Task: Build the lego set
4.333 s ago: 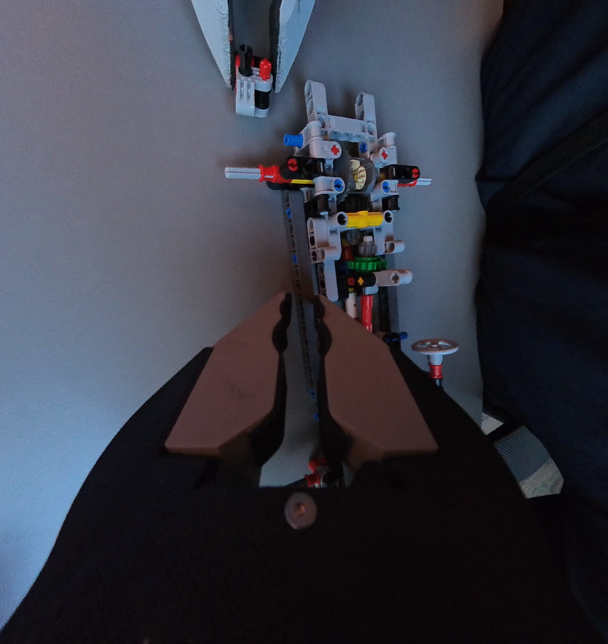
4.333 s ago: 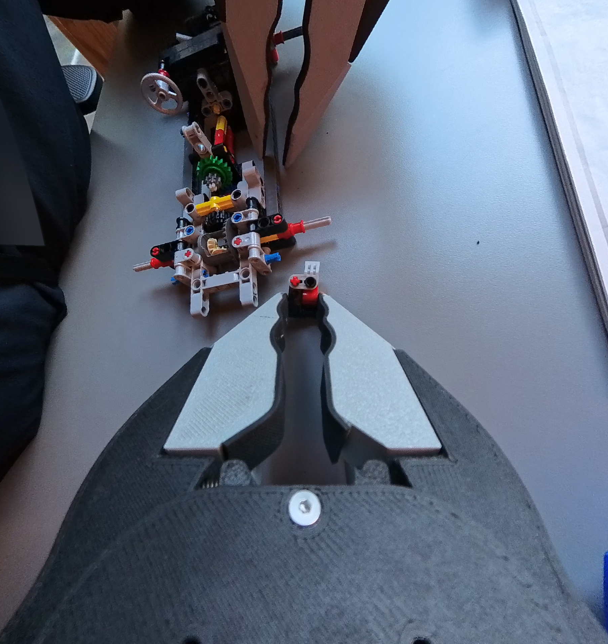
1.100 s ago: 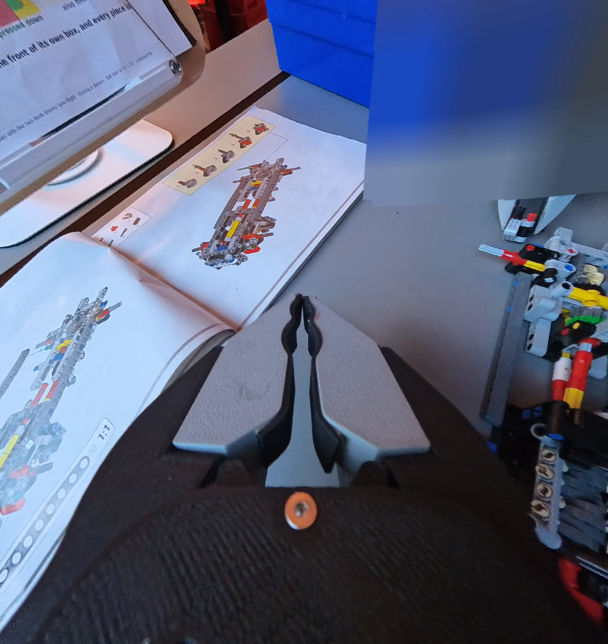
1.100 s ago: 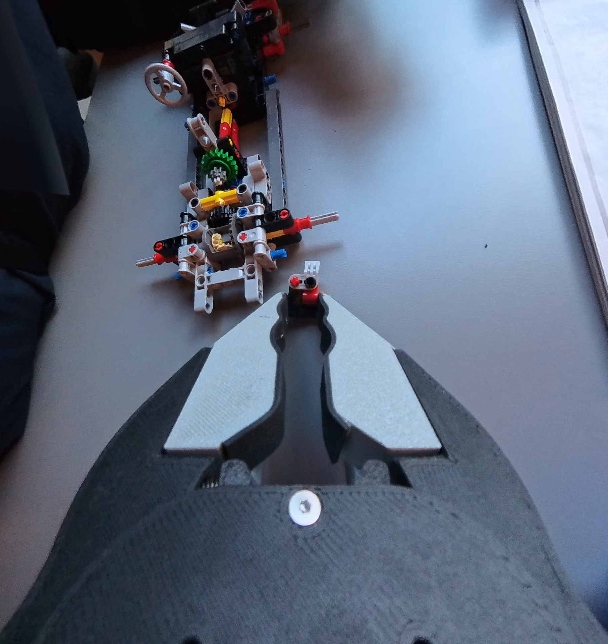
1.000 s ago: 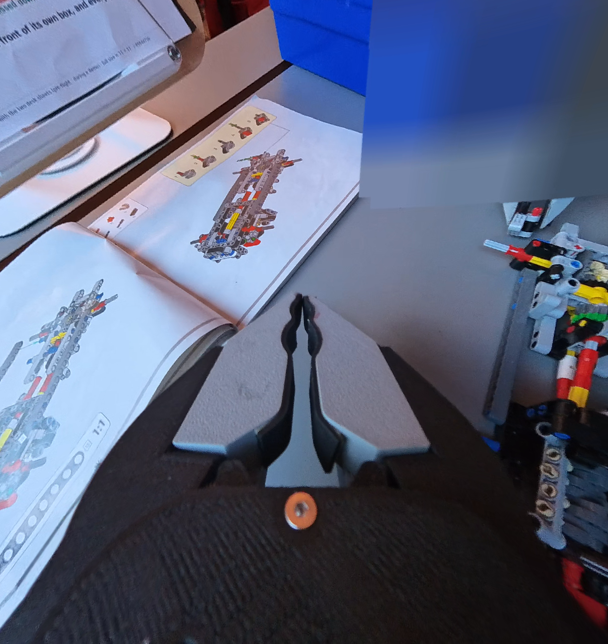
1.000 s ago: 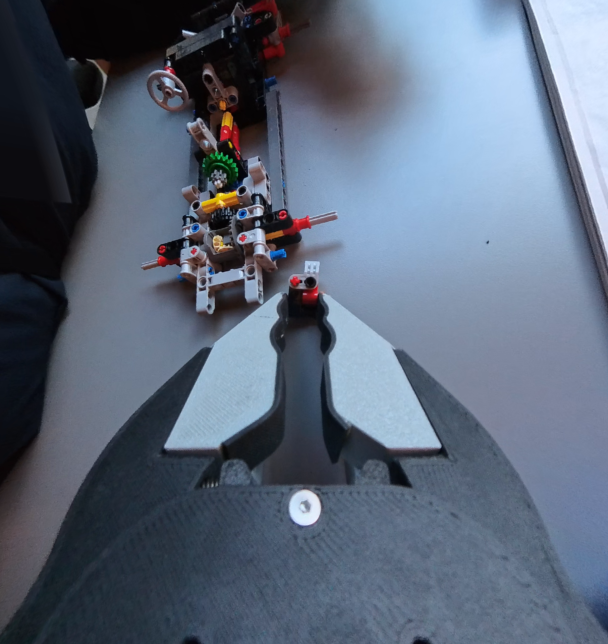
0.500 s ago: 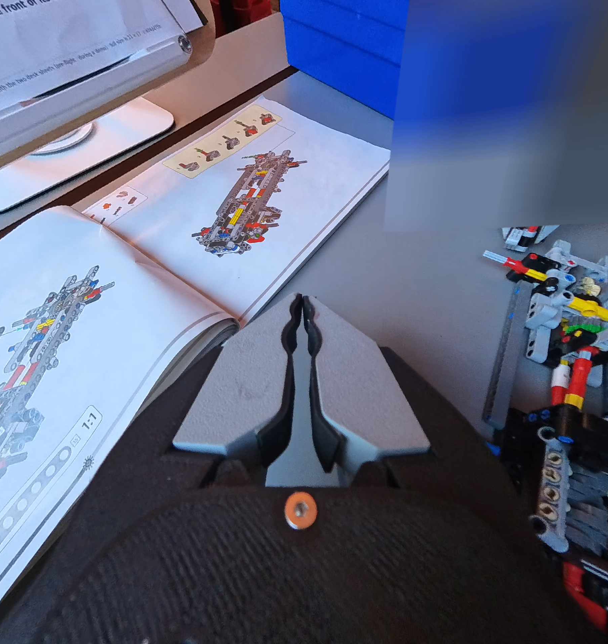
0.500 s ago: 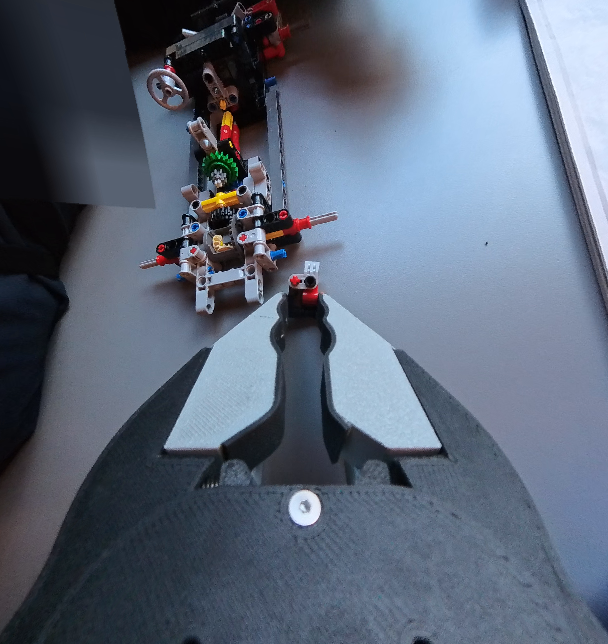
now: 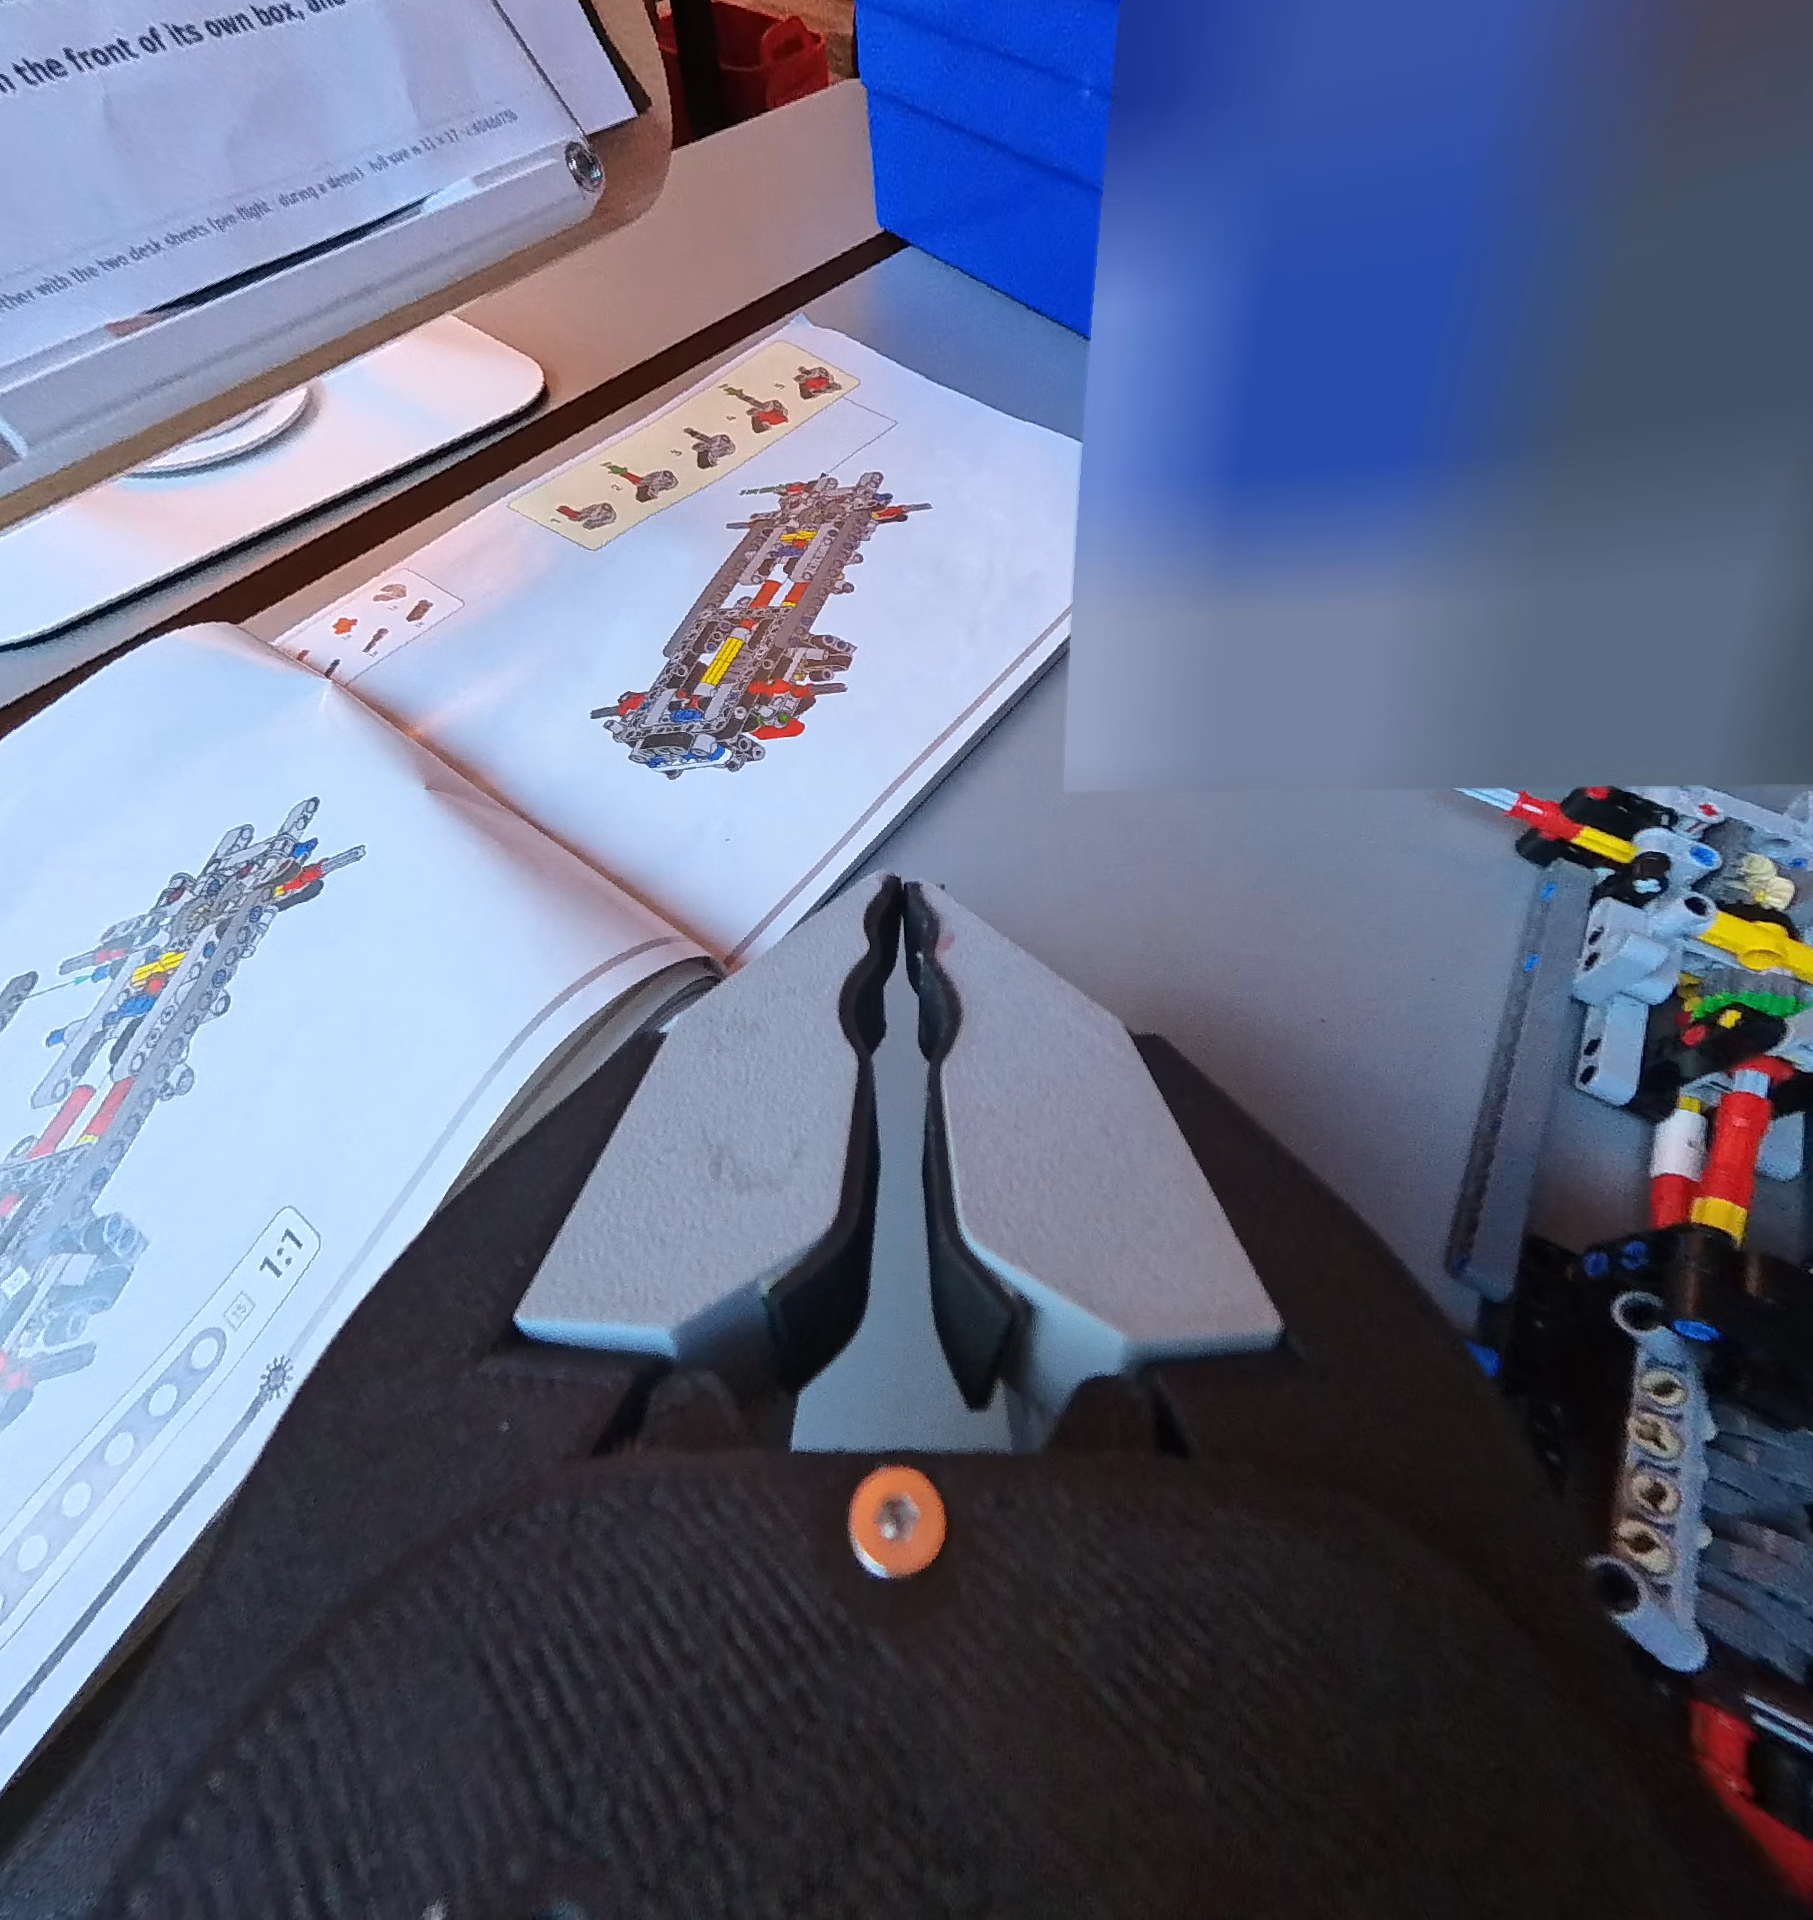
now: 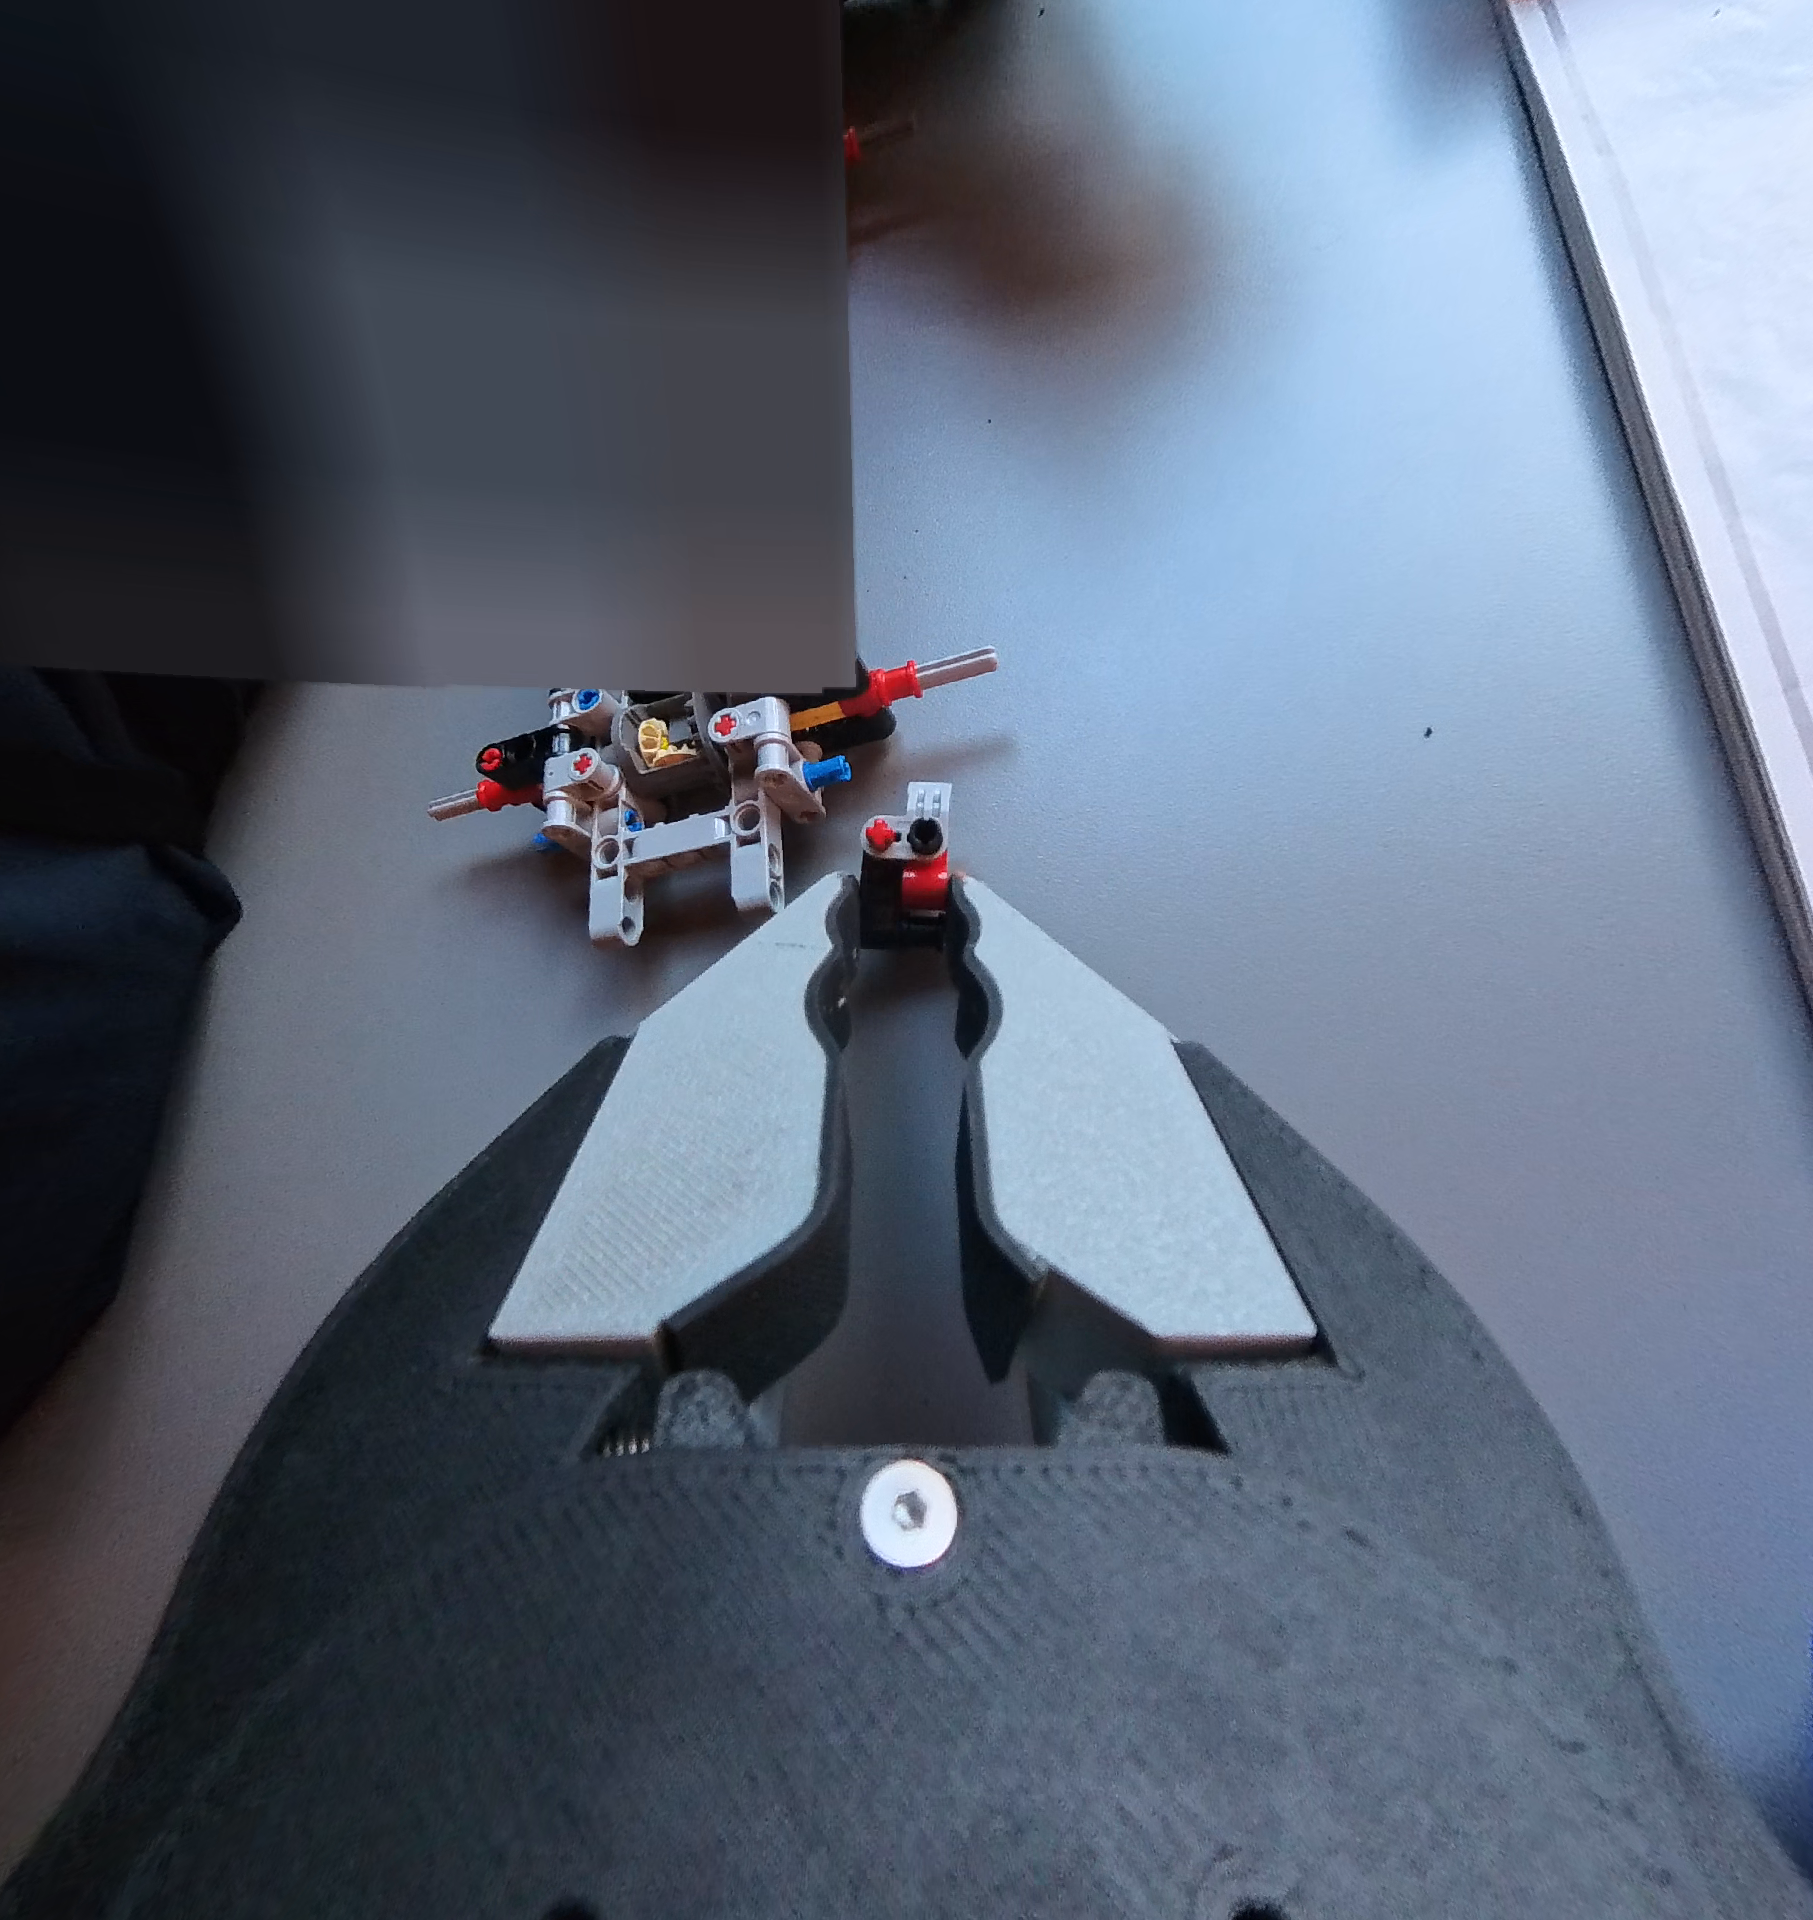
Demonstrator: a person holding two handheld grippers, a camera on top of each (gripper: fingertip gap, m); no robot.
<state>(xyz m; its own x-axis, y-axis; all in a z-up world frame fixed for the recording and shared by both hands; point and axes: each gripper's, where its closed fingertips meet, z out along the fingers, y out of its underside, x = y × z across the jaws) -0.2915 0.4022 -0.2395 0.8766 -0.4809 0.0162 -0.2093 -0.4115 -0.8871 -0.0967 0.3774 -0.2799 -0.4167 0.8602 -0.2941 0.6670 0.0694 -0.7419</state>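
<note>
Right claw pinched small red-black-grey brick piece, light, rigid, slippery; left claw closed, empty, beside instruction booklet

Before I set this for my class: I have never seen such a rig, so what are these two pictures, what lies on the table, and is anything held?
A person holds a two-finger tool in each hand, and each carries a camera looking along its fingers. The left hand-held gripper is shut on nothing, over an open instruction booklet on the grey table. The right hand-held gripper pinches a small red, black and grey brick piece. Beside it lies a partly built brick model, also seen from the left.
</note>
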